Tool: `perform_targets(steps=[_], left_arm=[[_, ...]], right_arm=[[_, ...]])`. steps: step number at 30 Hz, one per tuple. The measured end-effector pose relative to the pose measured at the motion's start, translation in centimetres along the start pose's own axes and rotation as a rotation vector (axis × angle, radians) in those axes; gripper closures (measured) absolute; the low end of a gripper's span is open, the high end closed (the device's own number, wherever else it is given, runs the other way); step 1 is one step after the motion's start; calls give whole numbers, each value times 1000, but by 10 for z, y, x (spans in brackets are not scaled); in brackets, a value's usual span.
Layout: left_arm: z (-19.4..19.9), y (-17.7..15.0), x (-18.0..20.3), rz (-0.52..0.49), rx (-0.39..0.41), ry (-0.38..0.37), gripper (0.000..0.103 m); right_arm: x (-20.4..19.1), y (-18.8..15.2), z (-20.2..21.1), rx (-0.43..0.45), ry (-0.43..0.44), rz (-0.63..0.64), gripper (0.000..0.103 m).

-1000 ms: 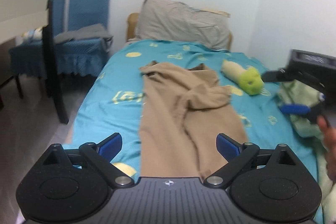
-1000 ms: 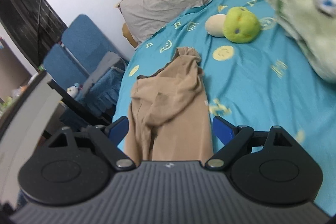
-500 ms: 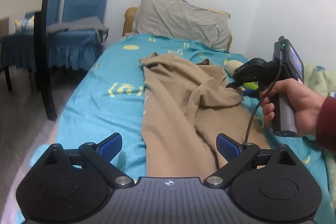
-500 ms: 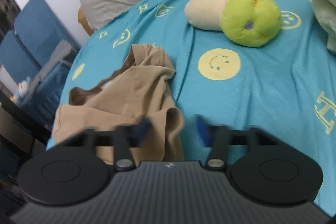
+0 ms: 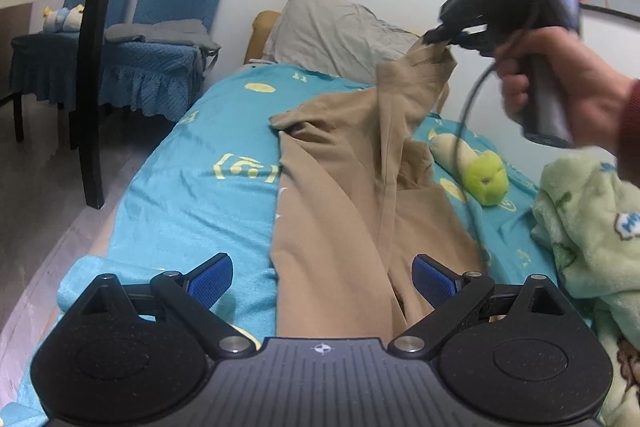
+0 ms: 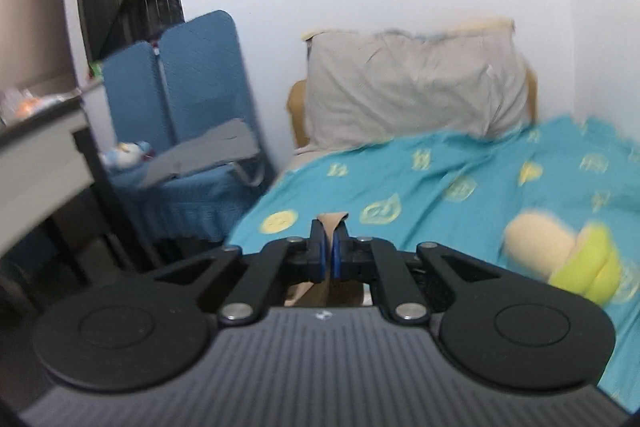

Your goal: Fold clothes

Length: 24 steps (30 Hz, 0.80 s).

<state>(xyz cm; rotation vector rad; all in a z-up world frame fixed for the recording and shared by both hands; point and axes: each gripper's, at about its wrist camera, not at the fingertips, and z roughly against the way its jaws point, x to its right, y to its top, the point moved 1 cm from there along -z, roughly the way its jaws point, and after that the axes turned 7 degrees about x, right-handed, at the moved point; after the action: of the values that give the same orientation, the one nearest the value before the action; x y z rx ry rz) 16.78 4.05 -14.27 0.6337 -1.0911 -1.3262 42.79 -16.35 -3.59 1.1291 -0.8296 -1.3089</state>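
A tan garment [image 5: 344, 195] lies lengthwise on the turquoise bed sheet [image 5: 192, 183]. My right gripper [image 5: 444, 37] is shut on a fold of the tan garment and holds that part up in the air above the bed; a person's hand grips its handle. In the right wrist view the blue pads of my right gripper [image 6: 330, 254] pinch a tan strip [image 6: 332, 221] that sticks out in front. My left gripper [image 5: 320, 279] stands open low over the garment's near end, with cloth below the gap and nothing pressed.
A green and cream plush toy [image 5: 480, 175] lies on the bed to the right. A pale green blanket [image 5: 588, 219] is heaped at the far right. A grey pillow [image 5: 340, 31] leans at the headboard. Blue chairs [image 5: 160, 27] and a desk stand left of the bed.
My right gripper closed on a fold of the tan garment and lifted it up toward the pillow end. My left gripper sank slightly toward the bed, still open.
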Motion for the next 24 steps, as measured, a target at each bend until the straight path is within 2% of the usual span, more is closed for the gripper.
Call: perform_targets(steps=[2, 6, 8, 11, 12, 13, 14, 16, 18, 20, 24], left_arm=[[0, -2, 4, -30, 0, -2, 5], [-4, -7, 8, -64, -12, -9, 5], [-8, -9, 8, -65, -22, -10, 5], [-15, -11, 3, -47, -43, -1, 5], [-17, -11, 2, -39, -49, 4, 5], [-19, -11, 0, -31, -52, 9, 5], [-19, -9, -2, -21, -52, 14, 5], [-19, -8, -5, -2, -52, 21, 5], [-17, -6, -6, 0, -50, 32, 5], [-14, -5, -5, -6, -46, 43, 5], [-7, -2, -3, -17, -35, 60, 5]], right_arm=[[18, -13, -14, -42, -60, -7, 96], [62, -59, -34, -136, -138, -117, 96], [78, -79, -36, -162, -151, -176, 94], [84, -91, -28, -175, -152, -209, 90], [85, -95, -25, -179, -153, -219, 86], [86, -98, -22, -183, -153, -228, 69], [84, -99, -16, -172, -146, -233, 45], [78, -100, 1, -133, -119, -243, 21], [72, -104, 19, -108, -71, -280, 22], [60, -108, 28, -136, -22, -319, 22], [18, -121, 37, -190, 41, -233, 22]])
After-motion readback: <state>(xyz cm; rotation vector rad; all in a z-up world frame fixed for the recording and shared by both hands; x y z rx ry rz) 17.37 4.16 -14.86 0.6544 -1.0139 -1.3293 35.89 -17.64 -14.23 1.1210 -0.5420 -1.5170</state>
